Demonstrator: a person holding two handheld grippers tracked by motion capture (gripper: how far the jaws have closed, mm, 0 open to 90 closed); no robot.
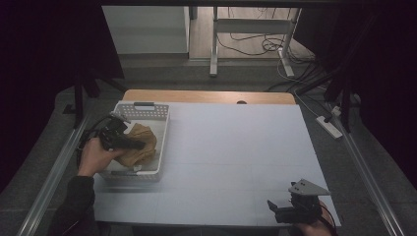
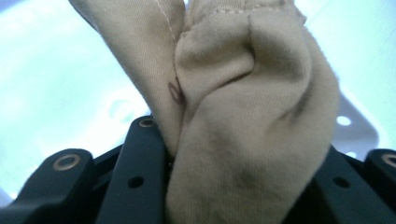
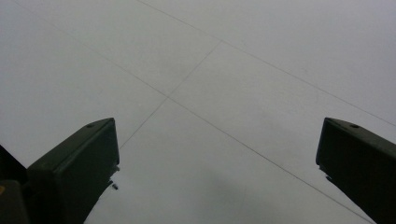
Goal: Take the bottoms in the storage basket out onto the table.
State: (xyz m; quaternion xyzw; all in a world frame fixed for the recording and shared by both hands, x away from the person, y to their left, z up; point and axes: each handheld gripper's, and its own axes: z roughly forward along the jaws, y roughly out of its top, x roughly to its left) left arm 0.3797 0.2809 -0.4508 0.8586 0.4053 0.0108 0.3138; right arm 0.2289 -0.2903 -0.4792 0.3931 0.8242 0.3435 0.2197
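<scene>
A tan cloth [image 1: 141, 139] lies bunched in a white plastic basket [image 1: 143, 107] at the table's left side. My left gripper [image 1: 139, 145] reaches over the basket from the left and is shut on a fold of that cloth. In the left gripper view the cloth [image 2: 247, 107] bulges up between the black jaws, covering most of the right one, and the left gripper [image 2: 238, 140] pinches it low down. My right gripper [image 1: 273, 209] rests near the table's front right edge, jaws pointing left. In the right gripper view the right gripper [image 3: 217, 126] stands open over bare white table.
The white tabletop [image 1: 236, 147] stretches between the two hands. A wooden strip [image 1: 206, 96] runs along its far edge. Beyond it are a desk frame [image 1: 214, 44] and floor cables [image 1: 255, 46]. Metal rails run along both sides of the table.
</scene>
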